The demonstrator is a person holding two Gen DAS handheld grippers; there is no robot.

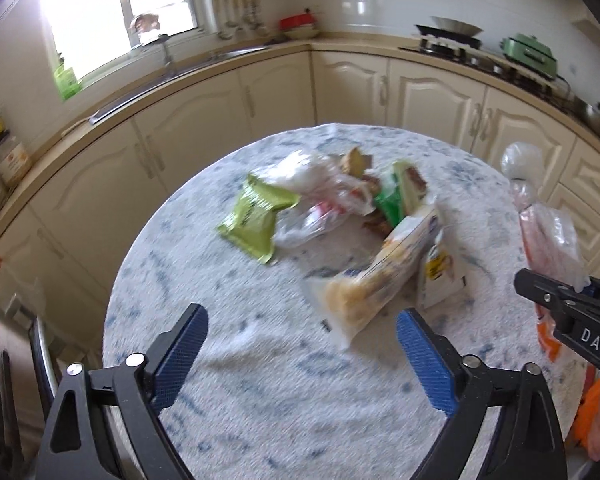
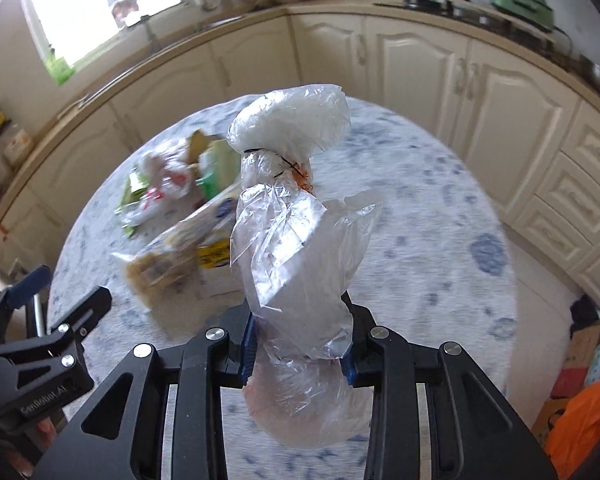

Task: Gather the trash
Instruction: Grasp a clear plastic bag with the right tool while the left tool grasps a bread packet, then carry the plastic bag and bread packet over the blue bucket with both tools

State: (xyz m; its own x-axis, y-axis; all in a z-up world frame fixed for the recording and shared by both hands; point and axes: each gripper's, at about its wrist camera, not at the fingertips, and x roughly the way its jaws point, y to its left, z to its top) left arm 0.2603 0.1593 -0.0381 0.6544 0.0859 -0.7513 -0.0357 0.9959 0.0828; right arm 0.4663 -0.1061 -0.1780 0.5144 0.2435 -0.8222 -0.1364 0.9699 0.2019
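Note:
A heap of trash lies on the round table with its blue-and-white cloth: a green wrapper, a crumpled clear bag, a long snack bag and a small carton with a yellow label. My left gripper is open over the cloth just short of the snack bag, with nothing between its blue pads. My right gripper is shut on a tied clear plastic bag, held above the table to the right of the heap. The same bag and the right gripper show at the right edge of the left wrist view.
Cream kitchen cabinets curve round behind the table, with a sink under the window and a stove on the right. On the floor at the right are an orange bag and a cardboard box.

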